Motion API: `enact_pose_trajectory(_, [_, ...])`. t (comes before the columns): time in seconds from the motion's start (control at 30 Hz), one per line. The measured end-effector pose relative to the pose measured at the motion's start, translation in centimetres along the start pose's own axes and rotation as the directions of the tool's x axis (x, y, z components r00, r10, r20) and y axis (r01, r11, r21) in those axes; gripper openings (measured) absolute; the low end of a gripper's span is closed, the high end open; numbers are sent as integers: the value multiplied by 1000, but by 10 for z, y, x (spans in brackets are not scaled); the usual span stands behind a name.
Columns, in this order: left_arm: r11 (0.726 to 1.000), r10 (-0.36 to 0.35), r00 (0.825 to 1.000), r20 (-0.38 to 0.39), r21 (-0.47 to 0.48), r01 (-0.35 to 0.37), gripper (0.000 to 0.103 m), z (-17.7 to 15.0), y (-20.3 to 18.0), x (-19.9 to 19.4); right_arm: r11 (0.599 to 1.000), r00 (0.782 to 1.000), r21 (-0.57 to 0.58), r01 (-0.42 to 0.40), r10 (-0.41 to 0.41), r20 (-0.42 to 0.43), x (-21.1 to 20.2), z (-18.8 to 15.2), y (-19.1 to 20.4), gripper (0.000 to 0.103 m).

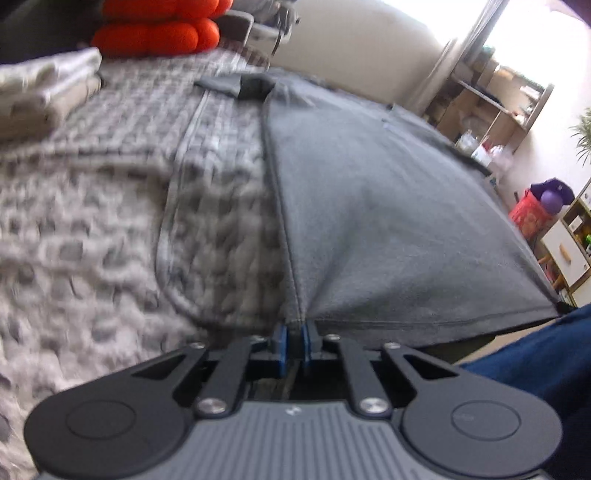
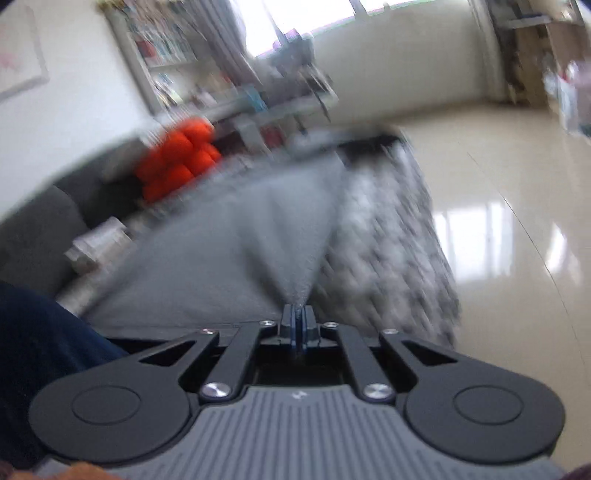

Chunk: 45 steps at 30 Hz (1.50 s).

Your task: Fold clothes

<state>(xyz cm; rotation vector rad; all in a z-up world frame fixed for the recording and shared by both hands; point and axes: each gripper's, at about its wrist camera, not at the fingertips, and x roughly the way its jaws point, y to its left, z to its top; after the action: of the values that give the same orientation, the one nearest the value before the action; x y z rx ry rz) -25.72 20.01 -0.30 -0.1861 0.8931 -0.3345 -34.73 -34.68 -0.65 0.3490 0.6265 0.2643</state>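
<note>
A grey garment lies spread over a knitted grey-white blanket. Its near hem corner is pinched between the blue pads of my left gripper, which is shut on the fabric; the cloth rises in a taut fold toward the jaws. In the blurred right wrist view the same grey garment is pulled into a peak at my right gripper, shut on another part of its near edge. The garment's far end folds over into a dark flap.
Folded pale cloths sit stacked at the back left, beside orange cushions. A person's dark blue sleeve shows at the right. Shelves and a glossy tiled floor lie beyond the blanket's edge.
</note>
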Motion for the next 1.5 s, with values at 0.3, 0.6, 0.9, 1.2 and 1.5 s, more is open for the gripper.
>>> enact_pose_trajectory(0.3, [1000,-19,1000,7,9,19,8,-6,1,-4,998,998,-14,-65,65,-18,-4,-7,7,4])
enact_pose_trajectory(0.6, [999,4,999,-38,37,-2,12,-4,1,5,998,999,61,27,-25,-40,5,-12,-14,14])
enact_pose_trajectory(0.9, [996,48,998,30,72,-50,35,40,4,-20,997,998,77,-13,8,68,15,57,-30,49])
enact_pose_trajectory(1.2, [989,40,987,154,132,-61,56,145,-57,34,996,997,84,-6,0,75,101,190,-61,52])
enact_pose_trajectory(1.5, [979,75,978,194,173,-109,70,231,-94,114,991,999,-131,33,-37,-28,202,272,-44,52])
